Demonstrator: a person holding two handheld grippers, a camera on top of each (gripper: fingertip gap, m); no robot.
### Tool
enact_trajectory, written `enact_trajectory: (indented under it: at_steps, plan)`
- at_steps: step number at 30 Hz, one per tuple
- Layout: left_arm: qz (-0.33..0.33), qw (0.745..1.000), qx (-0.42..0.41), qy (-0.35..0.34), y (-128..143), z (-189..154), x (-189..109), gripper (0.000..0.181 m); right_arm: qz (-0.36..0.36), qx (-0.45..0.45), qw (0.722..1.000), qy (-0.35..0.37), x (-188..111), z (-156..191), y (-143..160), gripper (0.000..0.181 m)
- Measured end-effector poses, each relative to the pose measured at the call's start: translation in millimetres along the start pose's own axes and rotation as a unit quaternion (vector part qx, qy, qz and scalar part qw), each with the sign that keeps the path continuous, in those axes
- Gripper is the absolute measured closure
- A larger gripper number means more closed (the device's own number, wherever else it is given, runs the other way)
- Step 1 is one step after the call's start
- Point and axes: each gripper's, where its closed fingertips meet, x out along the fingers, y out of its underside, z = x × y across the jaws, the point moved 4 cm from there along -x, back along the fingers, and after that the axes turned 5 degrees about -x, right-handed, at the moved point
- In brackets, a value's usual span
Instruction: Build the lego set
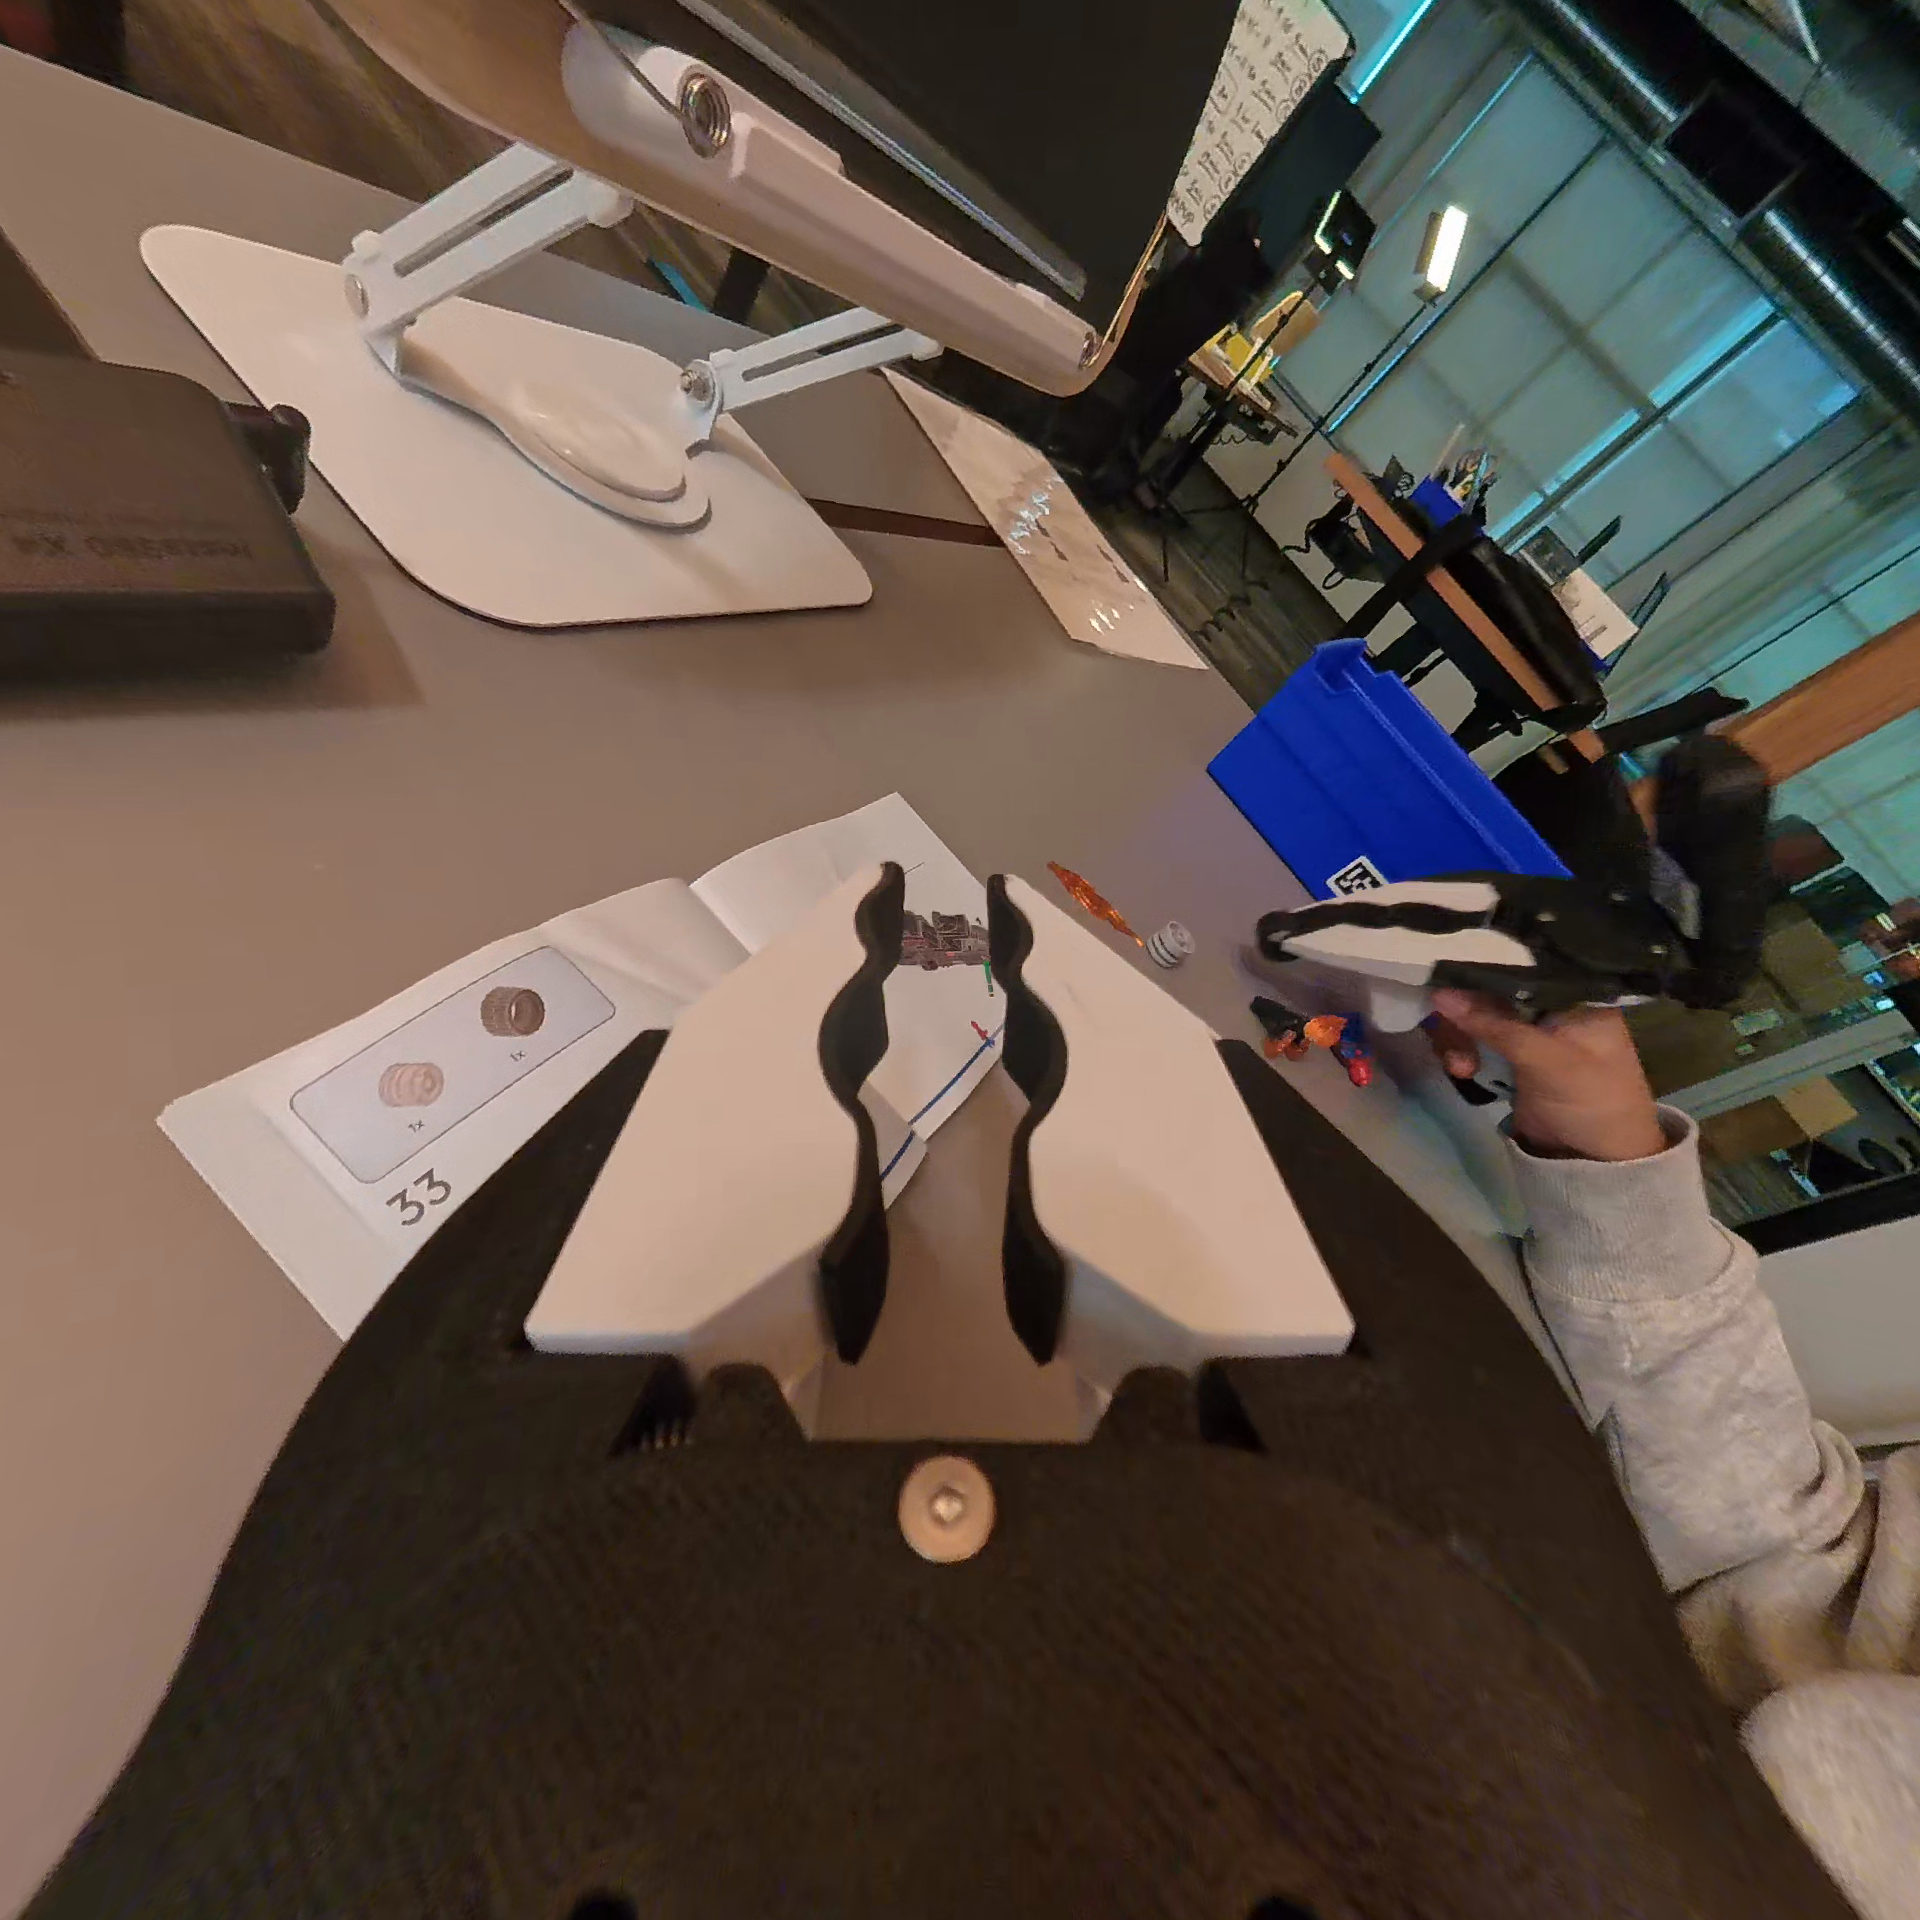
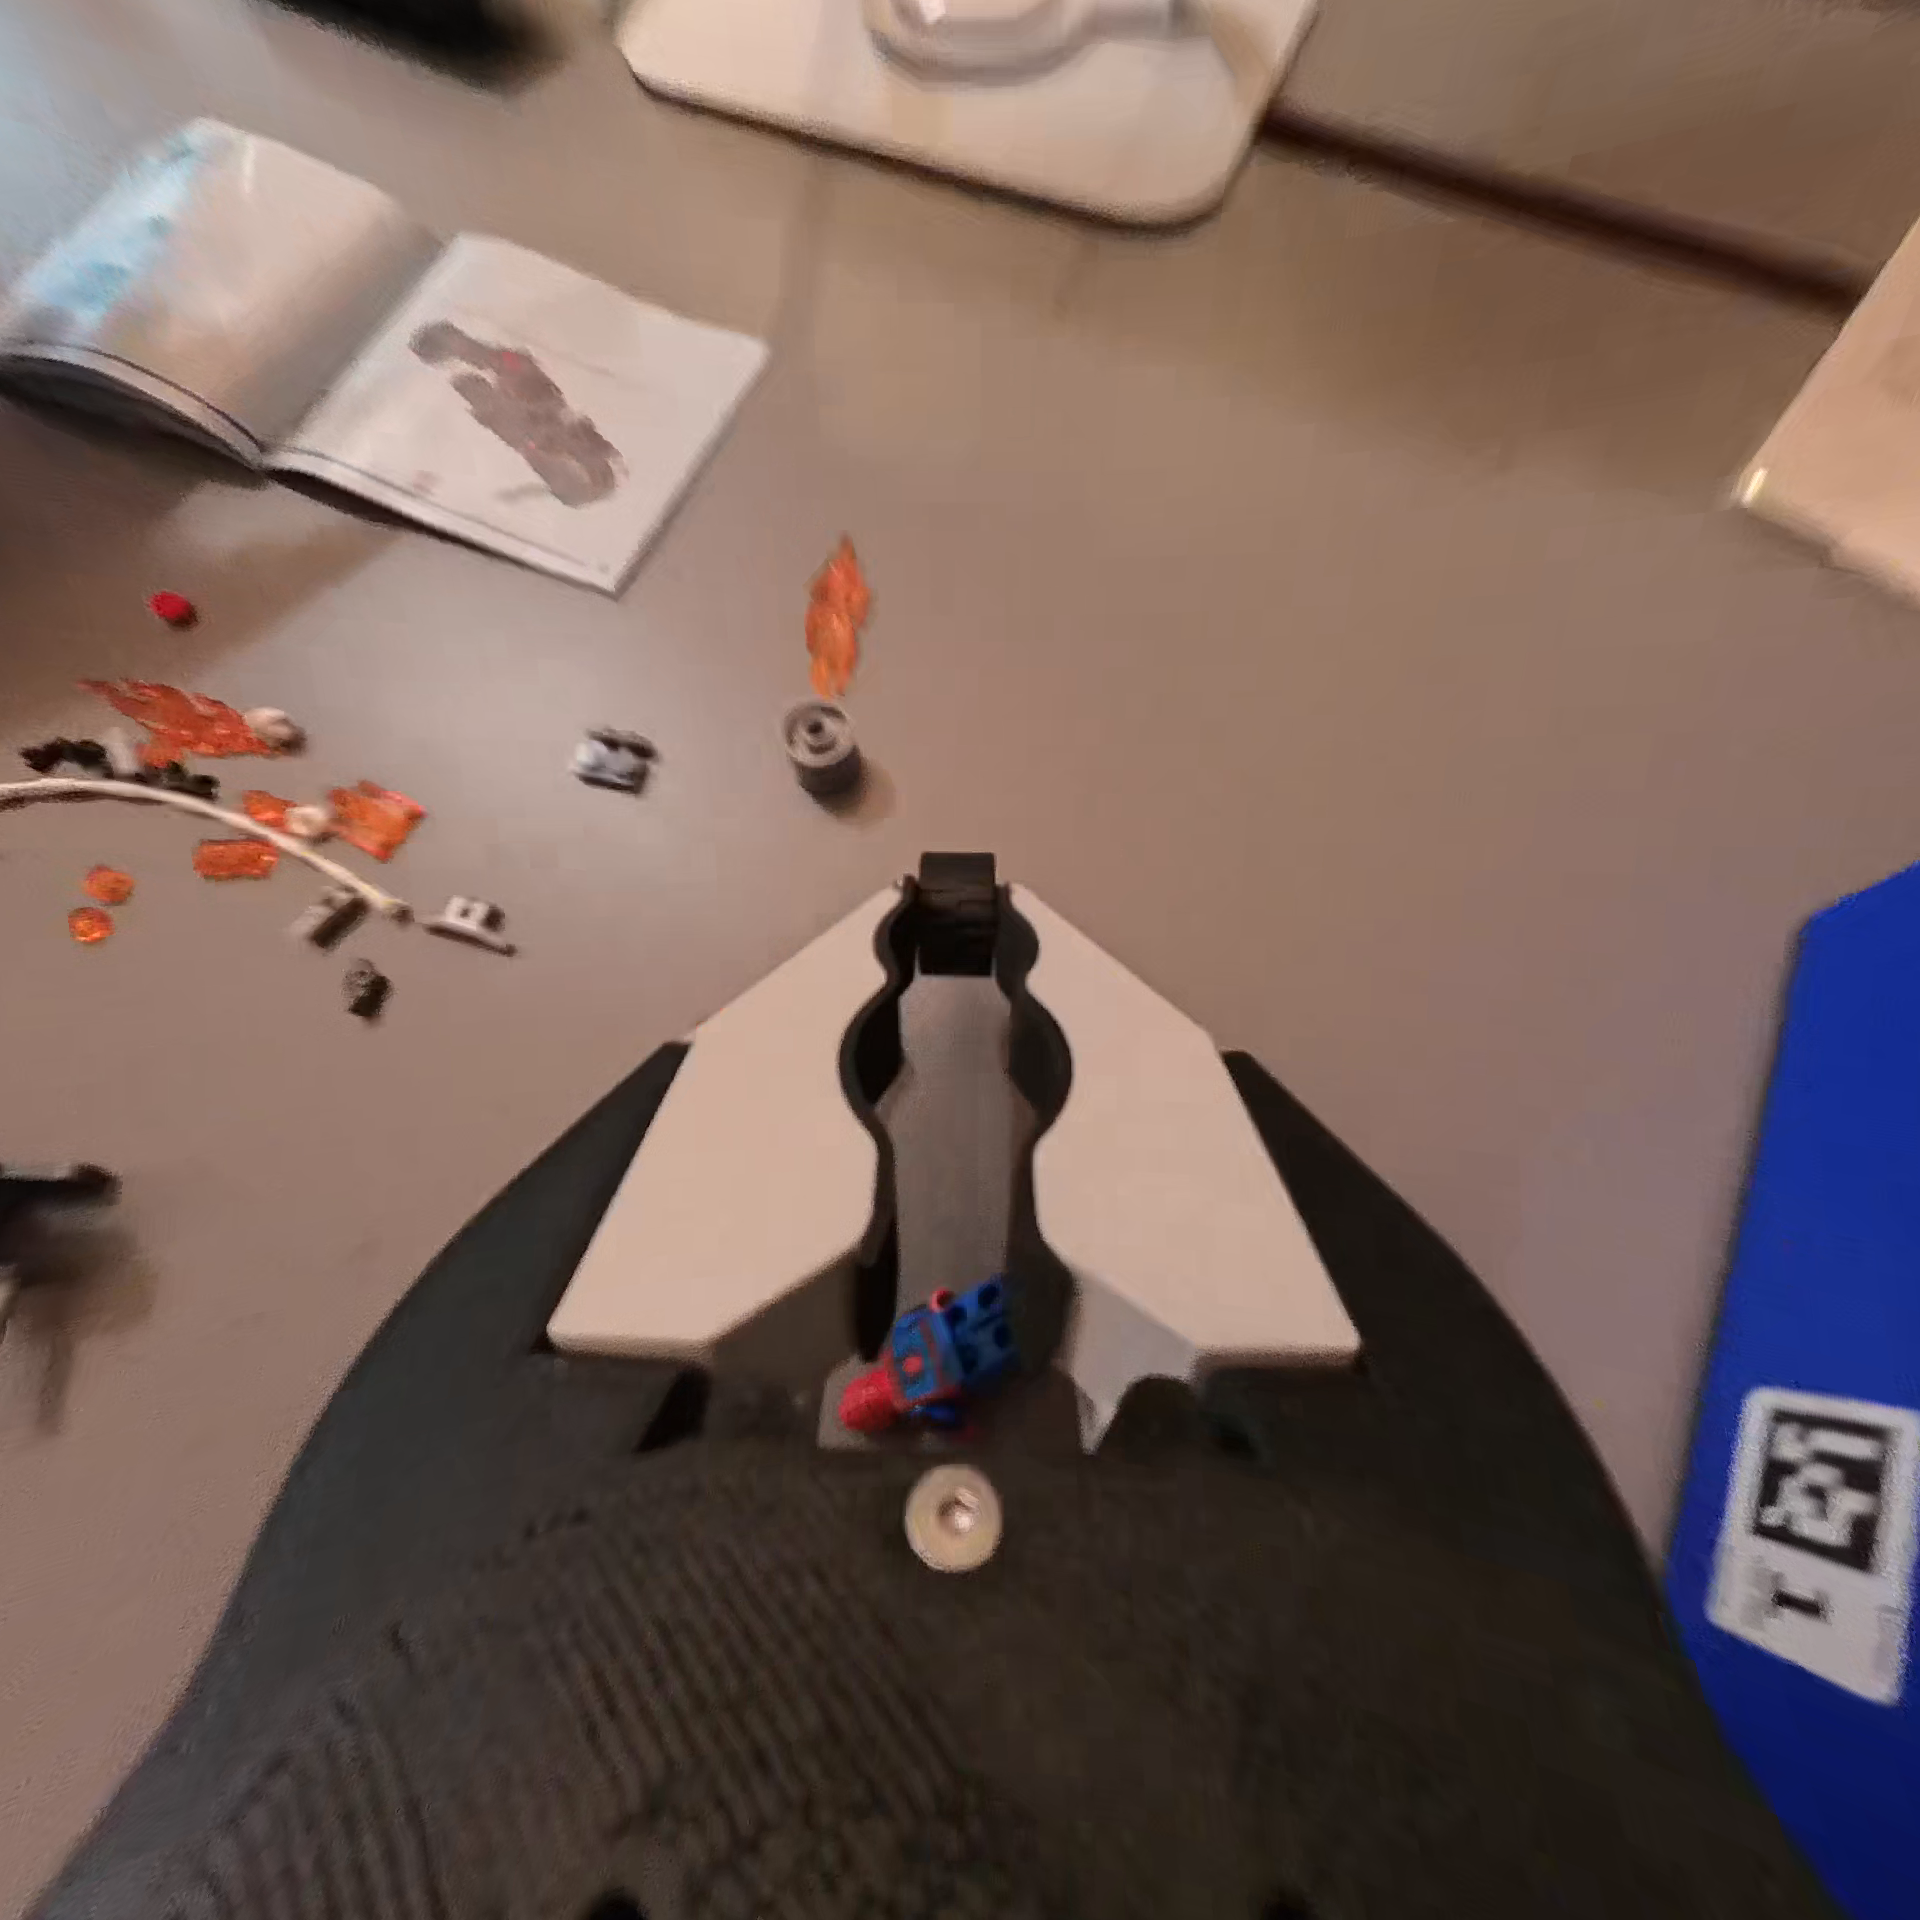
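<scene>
My left gripper is open and empty, held above the open instruction booklet. My right gripper is shut on a small black lego piece at its tips, above the grey table. It also shows in the left wrist view, held by a hand. Ahead of it lie a grey round piece and an orange flame piece. A red and blue minifigure lies on the table under the right gripper. Several loose orange and black pieces are scattered at the left.
A blue bin stands at the right, close to the right gripper. A white stand base carrying a tilted screen sits at the back. A black box is at the far left. The booklet lies at the left rear. One gripper's finger ends stand about 30 cm off the other's.
</scene>
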Motion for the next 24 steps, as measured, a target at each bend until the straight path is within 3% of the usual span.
enact_trajectory:
  at_steps: [2,5,8,12,15,20,24]
  plan:
    - [0.000,1.000,0.005,-0.008,1,2,0,0.167,-0.045,-0.050,0.998,-0.004,-17,14,-19,0.169]
    - [0.000,1.000,0.007,-0.015,1,5,-1,0.167,-0.097,-0.164,0.981,-0.035,-42,64,-30,0.169]
    - [-0.008,1.000,0.001,0.002,-2,-2,-3,0.167,-0.065,-0.310,0.948,0.014,-47,102,4,0.169]
    - [-0.002,1.000,0.010,0.006,0,-10,1,0.166,0.033,-0.437,0.893,0.098,-39,112,55,0.169]
    - [0.009,1.000,0.015,0.004,5,-13,6,0.165,0.017,-0.426,0.902,0.064,-43,124,62,0.168]
    - [0.016,1.000,0.023,0.005,9,-21,7,0.164,-0.013,-0.336,0.939,-0.073,-58,137,62,0.138]
    - [0.008,1.000,0.024,0.006,8,-23,4,0.164,-0.018,-0.301,0.952,-0.060,-63,121,59,0.140]
